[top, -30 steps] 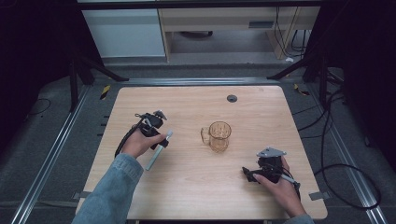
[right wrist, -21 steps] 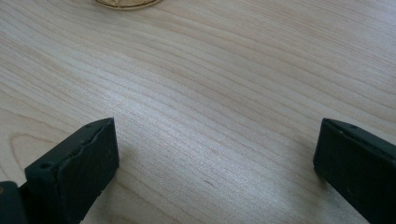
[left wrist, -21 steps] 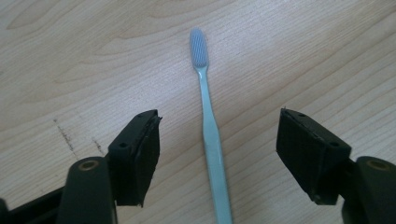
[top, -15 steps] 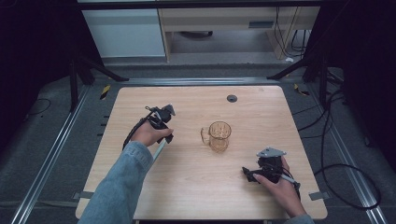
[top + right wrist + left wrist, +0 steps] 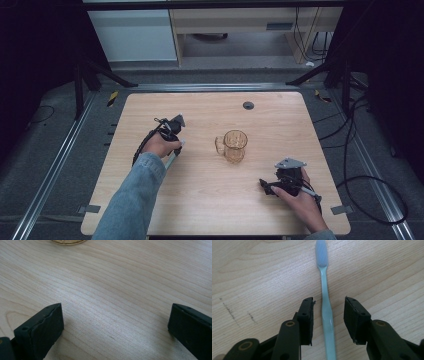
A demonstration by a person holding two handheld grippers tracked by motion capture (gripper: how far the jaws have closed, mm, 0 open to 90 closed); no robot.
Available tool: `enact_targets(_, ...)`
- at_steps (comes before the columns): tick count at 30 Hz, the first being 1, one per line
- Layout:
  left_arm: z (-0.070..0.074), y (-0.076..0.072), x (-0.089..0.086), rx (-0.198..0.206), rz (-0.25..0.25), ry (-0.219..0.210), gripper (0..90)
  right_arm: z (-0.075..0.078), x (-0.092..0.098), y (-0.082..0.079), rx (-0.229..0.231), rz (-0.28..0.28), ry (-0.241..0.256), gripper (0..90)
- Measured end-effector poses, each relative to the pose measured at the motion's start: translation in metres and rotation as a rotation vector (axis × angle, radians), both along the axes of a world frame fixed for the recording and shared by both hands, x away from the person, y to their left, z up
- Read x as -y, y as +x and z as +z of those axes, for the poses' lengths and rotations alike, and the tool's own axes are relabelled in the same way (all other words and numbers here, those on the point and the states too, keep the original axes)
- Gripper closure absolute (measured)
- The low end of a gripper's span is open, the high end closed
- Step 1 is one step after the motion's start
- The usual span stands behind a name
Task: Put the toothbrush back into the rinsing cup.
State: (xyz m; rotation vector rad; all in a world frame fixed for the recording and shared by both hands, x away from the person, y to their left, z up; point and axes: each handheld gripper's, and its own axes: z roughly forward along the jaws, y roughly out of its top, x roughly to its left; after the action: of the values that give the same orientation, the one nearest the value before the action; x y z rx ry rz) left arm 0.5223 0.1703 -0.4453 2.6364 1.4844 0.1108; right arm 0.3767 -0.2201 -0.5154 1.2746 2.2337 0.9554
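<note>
Left gripper (image 5: 328, 315): jaws part-open, one on each side of the handle of a pale green toothbrush (image 5: 325, 297), a gap visible on both sides, so not yet gripping. The brush lies flat on the wooden table (image 5: 200, 200), bristle head away from the gripper, toward 12 o'clock in the left gripper view.

Change over the last second, high view: the left hand (image 5: 159, 145) has travelled away from the person, toward 12 o'clock, and sits further up the left half of the table than it did. A second ago the brush was plainly visible beside the hand; now a short pale stretch of the toothbrush (image 5: 172, 158) shows at the hand's 5 o'clock, the rest covered. The left gripper (image 5: 172, 125) points up-table.

Right gripper (image 5: 267, 187): no change in place, resting low on the table at the near right. Its jaws stand wide apart over bare wood in the right gripper view.

Amber glass mug (image 5: 233, 146): unmoved, upright at table centre, handle toward 9 o'clock, at 3 o'clock from the left hand and well apart from both grippers. Its base edge shows at the top of the right gripper view (image 5: 67, 242).

Judgement: the reach is done and the brush is bracketed mid-handle; closing the jaws is the step in hand. The mug looks the likely destination.
</note>
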Motion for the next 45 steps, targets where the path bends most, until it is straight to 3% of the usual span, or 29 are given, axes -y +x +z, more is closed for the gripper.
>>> enact_targets(21, -0.014, 0.002, -0.002, -0.014, 0.032, -0.006, 66.6, 0.000, 0.000, 0.000, -0.001, 0.005, -0.003, 0.6)
enact_targets(35, -0.016, 0.003, 0.000, -0.025, 0.023, -0.004, 74.1, 0.000, 0.000, -0.001, -0.002, 0.003, -0.001, 0.6)
enact_targets(41, -0.017, 0.001, 0.004, -0.012, -0.002, 0.032, 78.8, 0.000, 0.000, -0.001, -0.003, 0.003, -0.001, 0.6)
enact_targets(45, -0.016, 0.000, 0.003, 0.001, -0.008, 0.025, 79.2, 0.000, 0.000, 0.000, -0.001, 0.004, -0.002, 0.6)
